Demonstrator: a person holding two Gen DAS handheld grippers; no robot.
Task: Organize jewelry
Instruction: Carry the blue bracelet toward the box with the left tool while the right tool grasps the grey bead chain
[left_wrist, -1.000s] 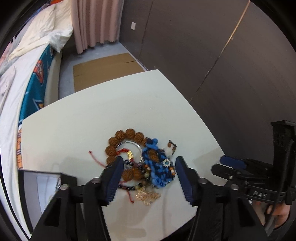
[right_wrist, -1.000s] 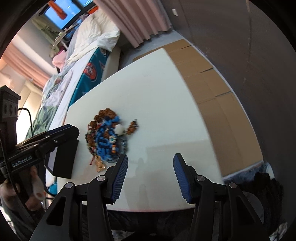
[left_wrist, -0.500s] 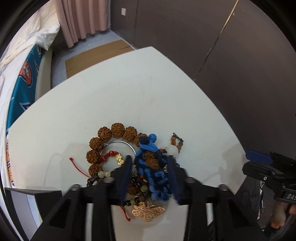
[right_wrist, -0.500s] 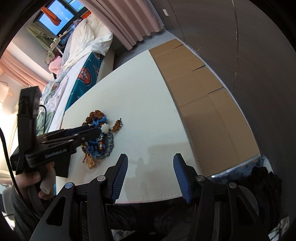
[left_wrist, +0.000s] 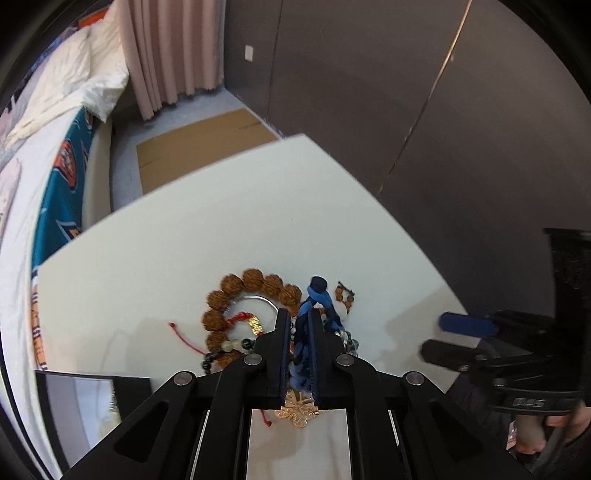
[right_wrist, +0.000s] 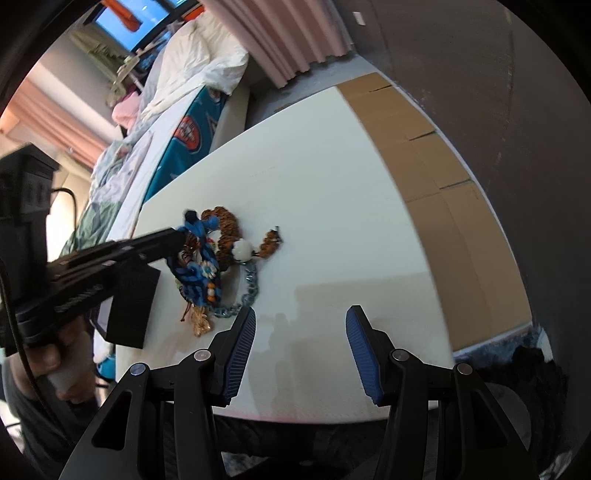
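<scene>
A jewelry pile lies on the white table (left_wrist: 192, 236): a brown bead bracelet (left_wrist: 251, 280), a silver ring (left_wrist: 258, 299), a red cord (left_wrist: 184, 336), a gold butterfly piece (left_wrist: 299, 410) and a blue braided cord bracelet (left_wrist: 317, 295). My left gripper (left_wrist: 298, 317) is shut on the blue braided bracelet, with its knot sticking out past the fingertips. In the right wrist view the blue bracelet (right_wrist: 199, 258) hangs from the left gripper (right_wrist: 173, 236) over the pile, beside a blue chain (right_wrist: 247, 288) and a white bead (right_wrist: 242, 251). My right gripper (right_wrist: 299, 317) is open and empty, near the table's front edge.
A black jewelry box (left_wrist: 92, 413) stands at the table's left, also in the right wrist view (right_wrist: 129, 306). A bed (left_wrist: 44, 147) lies beyond the table. Cardboard (right_wrist: 436, 184) covers the floor to the right. A dark wall (left_wrist: 443, 110) is behind.
My left gripper has gone from open to shut around the blue braided bracelet and has begun to lift it. The right gripper has stayed open and moved a little toward the pile.
</scene>
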